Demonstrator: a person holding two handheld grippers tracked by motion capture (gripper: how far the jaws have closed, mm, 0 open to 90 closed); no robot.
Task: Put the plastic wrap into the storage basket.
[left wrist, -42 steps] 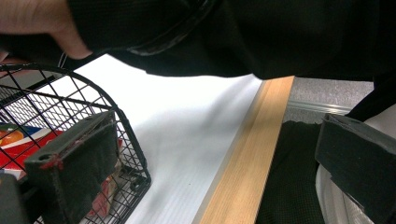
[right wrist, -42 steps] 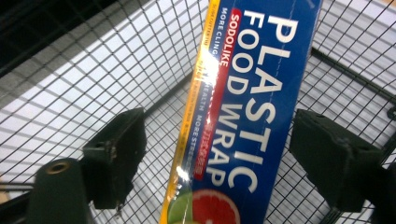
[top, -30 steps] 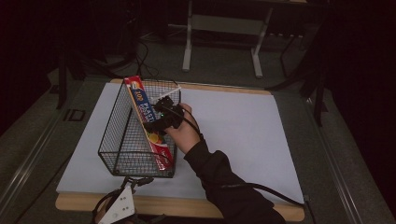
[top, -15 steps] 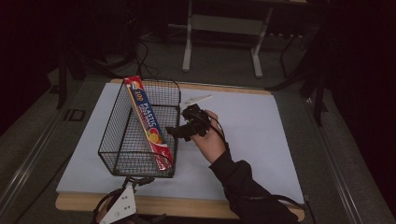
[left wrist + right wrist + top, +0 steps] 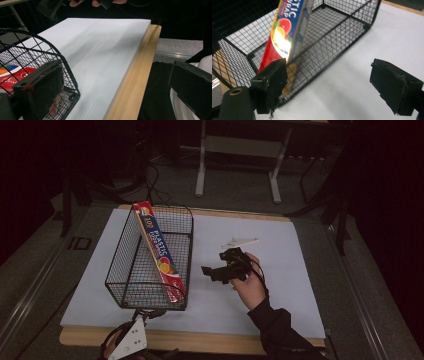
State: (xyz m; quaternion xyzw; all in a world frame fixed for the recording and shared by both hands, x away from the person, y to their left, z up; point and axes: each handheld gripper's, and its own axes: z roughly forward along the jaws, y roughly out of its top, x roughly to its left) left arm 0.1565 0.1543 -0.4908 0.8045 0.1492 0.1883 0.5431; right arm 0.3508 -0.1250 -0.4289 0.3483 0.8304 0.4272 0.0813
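The plastic wrap box (image 5: 159, 251) already leans inside the wire basket (image 5: 131, 296) on the counter (image 5: 280, 270). The right tool (image 5: 216, 273) hangs beside the basket, wide open and empty (placing looks done). The left tool (image 5: 112, 97) gapes empty.

High view looks down on the table; both tool views closely share the basket (image 5: 150, 265)

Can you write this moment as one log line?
box: in basket, leaning | right gripper: open, empty, beside basket | left gripper: open, at table edge
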